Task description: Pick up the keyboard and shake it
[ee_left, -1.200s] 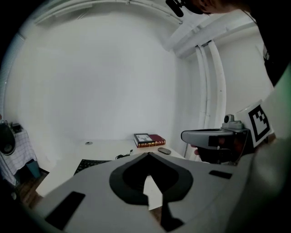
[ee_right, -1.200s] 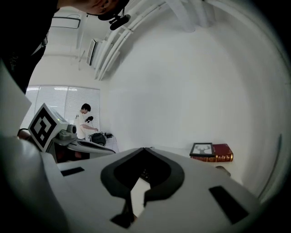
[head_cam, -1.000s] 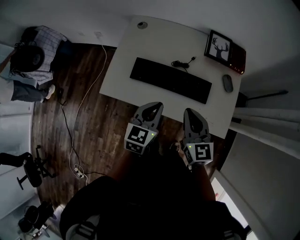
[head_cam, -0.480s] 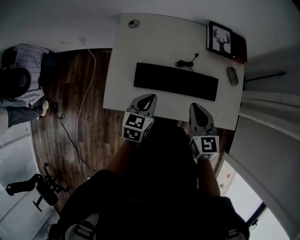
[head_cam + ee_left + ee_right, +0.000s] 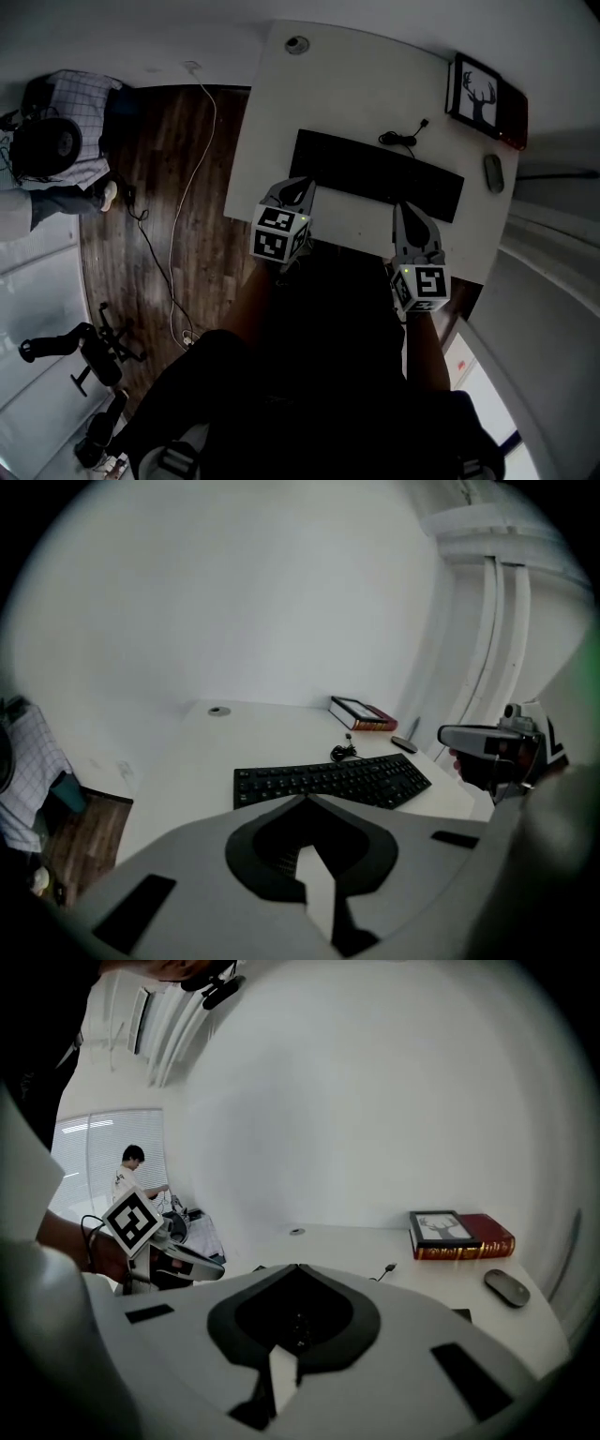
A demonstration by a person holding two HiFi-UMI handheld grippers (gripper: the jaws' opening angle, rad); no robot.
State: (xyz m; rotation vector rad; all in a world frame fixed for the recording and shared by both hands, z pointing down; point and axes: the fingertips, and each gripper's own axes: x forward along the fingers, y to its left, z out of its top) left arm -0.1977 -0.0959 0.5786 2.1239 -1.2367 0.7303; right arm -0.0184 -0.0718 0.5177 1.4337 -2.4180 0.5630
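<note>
In the head view, the keyboard (image 5: 375, 173) lies flat on the white worktop (image 5: 347, 84), not yet lifted. Your left hand-held gripper (image 5: 298, 186) and right hand-held gripper (image 5: 405, 210) hover close to its near edge, one towards each end. Whether they touch it I cannot tell.

In the left gripper view, your jaws are pressed together and empty, with the keyboard just beyond the tips.

In the right gripper view, the jaws are likewise closed on nothing.

By my reading, opening, grasping, lifting and shaking all remain.

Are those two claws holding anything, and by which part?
Nothing is held. The left gripper and right gripper are both shut and empty, close to the keyboard but not gripping it.
</note>
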